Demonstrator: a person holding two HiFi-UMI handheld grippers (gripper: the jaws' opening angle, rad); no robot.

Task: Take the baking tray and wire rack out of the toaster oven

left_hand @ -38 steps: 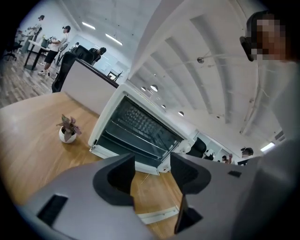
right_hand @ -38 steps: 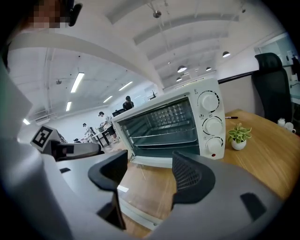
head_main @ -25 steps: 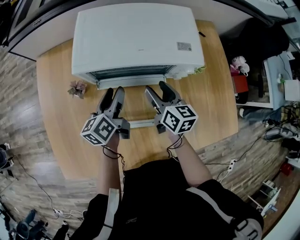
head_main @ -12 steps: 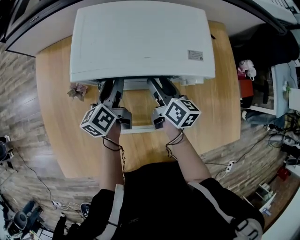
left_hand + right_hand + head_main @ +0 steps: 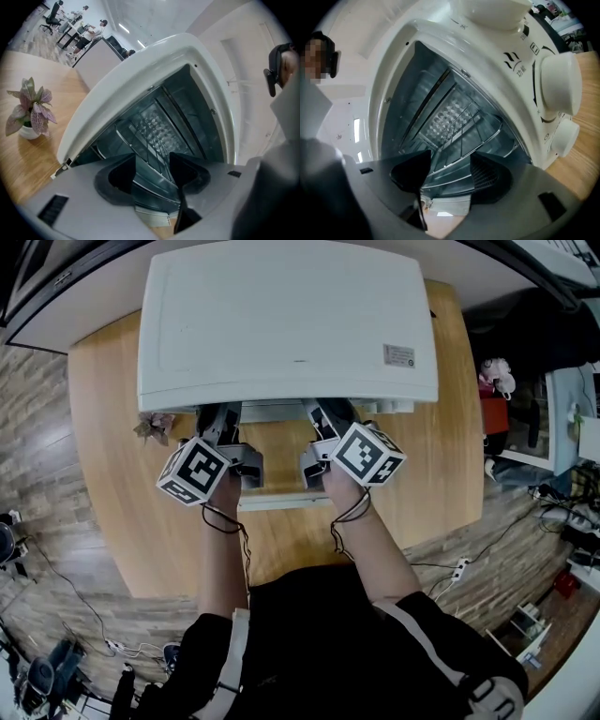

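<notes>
The wire rack [image 5: 461, 123] lay inside the toaster oven [image 5: 286, 324], on the side rails of the open cavity. Just under it showed a bright metal lip that looked like the front edge of the baking tray [image 5: 447, 180]. Neither had come out past the oven mouth.

In the head view the white oven stood at the 12 o'clock end of the wooden table [image 5: 103, 446]. Its door was dropped open toward 6 o'clock, and the door handle [image 5: 281, 502] lay just at 6 o'clock of both grippers.

The left gripper [image 5: 152, 159] pointed into the oven mouth with its jaws well apart. The front of the rack and the metal lip stood in the gap, but neither pad pressed on them, so it held nothing.

The right gripper [image 5: 451, 161] was beside it, at its 3 o'clock in the head view, and aimed into the same opening. Its jaws had just been closing a little, yet they were plainly parted. The rack's curved front wire and the lip below crossed between them, clear of both pads, so it gripped nothing either.

A small potted plant [image 5: 30, 110] stood on the table at 9 o'clock of the left gripper. The oven's white knobs [image 5: 560, 84] ran down the panel at 3 o'clock of the cavity in the right gripper view.
</notes>
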